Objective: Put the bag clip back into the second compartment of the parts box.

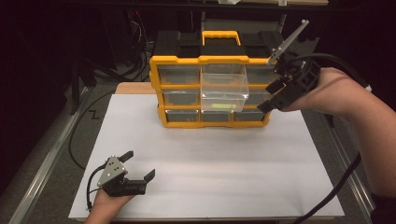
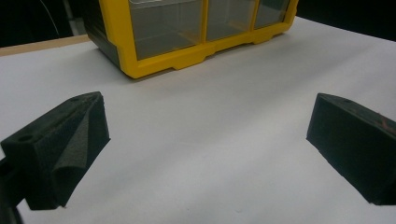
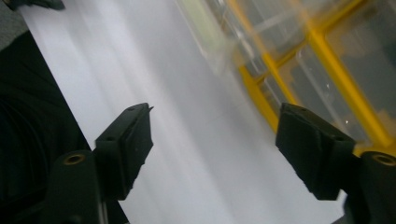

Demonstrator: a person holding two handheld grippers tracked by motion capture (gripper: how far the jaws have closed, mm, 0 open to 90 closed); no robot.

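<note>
Middle clear drawer (image 1: 223, 91) of yellow organizer (image 1: 177, 59) already pulled out, holding something yellow-green; right gripper (image 1: 275, 95) beside it parted and empty, left gripper (image 1: 138, 165) near the front, wide apart, empty.

Yellow/blk organizer (image 1: 212, 91), clear drawer (image 1: 224, 91)

The room is dark all round, and light falls from above onto the white tabletop (image 1: 201, 163), which shines evenly with soft, faint shadows. The right gripper view is smeared with motion blur (the yellow organizer (image 3: 299, 70) streaks diagonally). The left gripper view stays fairly sharp, its near black pads (image 2: 60, 149) slightly soft.
</note>
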